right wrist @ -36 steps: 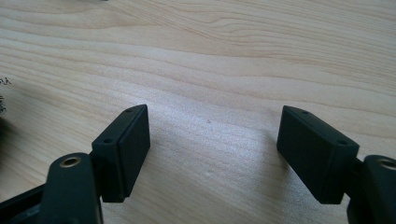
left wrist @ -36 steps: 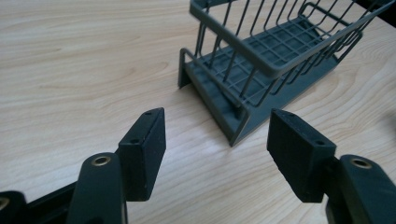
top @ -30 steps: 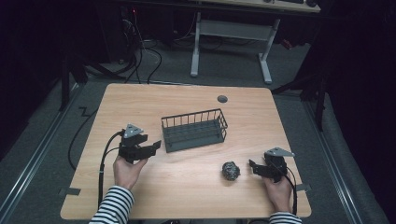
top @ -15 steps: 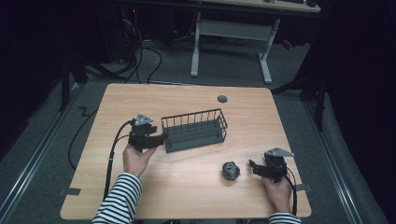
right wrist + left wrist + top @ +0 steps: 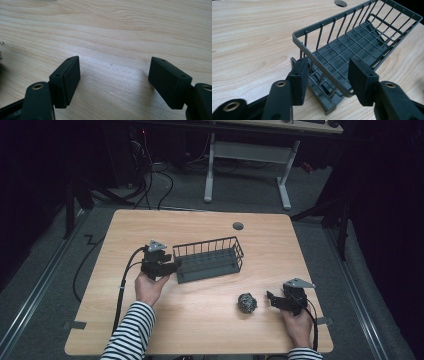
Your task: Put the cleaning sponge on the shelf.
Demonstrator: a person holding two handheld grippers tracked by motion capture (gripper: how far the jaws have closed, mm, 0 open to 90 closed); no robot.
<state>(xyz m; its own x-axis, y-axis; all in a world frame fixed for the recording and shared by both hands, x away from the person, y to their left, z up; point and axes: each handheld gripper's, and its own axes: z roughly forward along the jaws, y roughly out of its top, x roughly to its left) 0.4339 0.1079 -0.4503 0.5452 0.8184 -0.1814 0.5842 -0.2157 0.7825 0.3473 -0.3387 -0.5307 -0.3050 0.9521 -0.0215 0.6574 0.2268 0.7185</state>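
Since the earlier frame the left gripper (image 5: 172,267) has been moved right to the wire basket (image 5: 210,260) at table centre, its jaws just closing, not yet pressing, astride the near end wall (image 5: 322,68). Step: grasping. Next, full closure is needed. Right gripper (image 5: 272,300) is held wide beside the steel-wool ball (image 5: 246,303).

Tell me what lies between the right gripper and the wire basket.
In the high view, a crumpled metallic ball lies on the table between the right gripper and the wire basket; otherwise bare wood.
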